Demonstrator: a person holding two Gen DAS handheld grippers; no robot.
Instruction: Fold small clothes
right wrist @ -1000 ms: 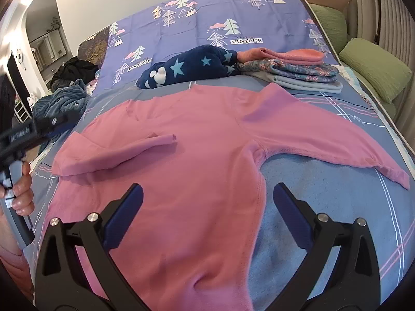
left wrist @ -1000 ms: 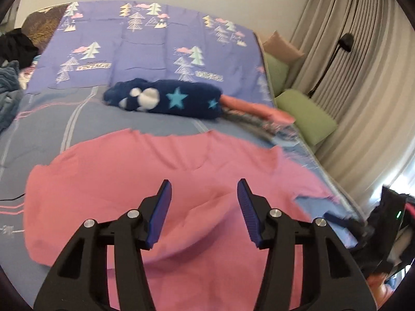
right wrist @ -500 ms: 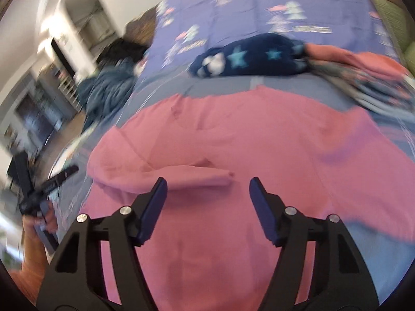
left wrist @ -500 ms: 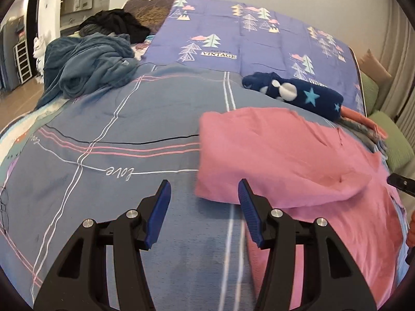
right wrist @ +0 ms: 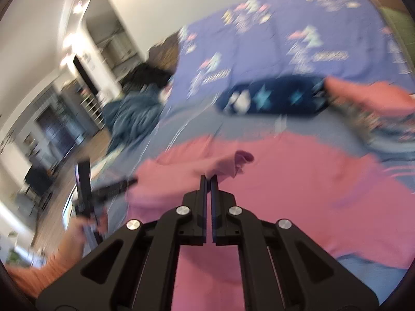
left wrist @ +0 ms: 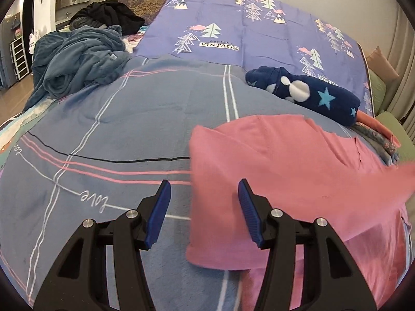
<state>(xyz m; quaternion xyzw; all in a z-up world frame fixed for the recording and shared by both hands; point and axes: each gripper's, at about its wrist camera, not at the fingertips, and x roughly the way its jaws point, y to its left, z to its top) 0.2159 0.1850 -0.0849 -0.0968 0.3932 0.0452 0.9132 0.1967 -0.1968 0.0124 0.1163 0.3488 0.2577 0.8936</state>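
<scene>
Pinching shirt (right wrist: 298, 194) cloth: right gripper (right wrist: 209, 178), jaws clamped; left gripper (left wrist: 202, 208) gaping, empty. Thin bite risking slipping, fold skewing.

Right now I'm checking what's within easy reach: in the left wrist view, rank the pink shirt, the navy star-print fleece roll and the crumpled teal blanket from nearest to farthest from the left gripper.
1. Pink shirt, its folded edge just ahead of the left gripper.
2. Navy star-print fleece roll, farther back, right.
3. Crumpled teal blanket, far back, left.
</scene>
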